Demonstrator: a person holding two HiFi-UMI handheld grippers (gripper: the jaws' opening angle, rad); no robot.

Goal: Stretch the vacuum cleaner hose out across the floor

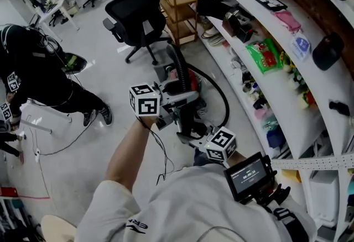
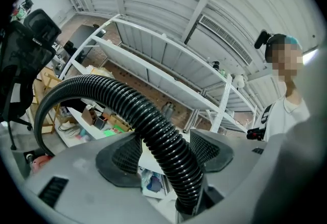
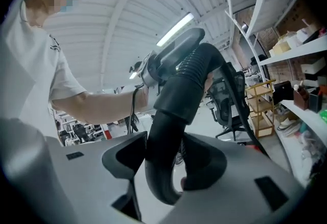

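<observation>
Between the left tongs [image 2: 162, 152], the ribbed hose [image 2: 117, 92] sits clamped; the right tongs [image 3: 164, 159] grasp its smooth end pipe [image 3: 179, 95]. I'd pull steadily away from the vacuum body [image 1: 188, 77], both grips firm.

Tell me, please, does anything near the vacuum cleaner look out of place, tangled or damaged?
Nothing looks spilled or broken. The one odd thing is the hose: it curves in a loop from the vacuum cleaner by the shelves, not stretched out. The left gripper clamps its ribbed part, the right gripper its smooth end tube.
</observation>
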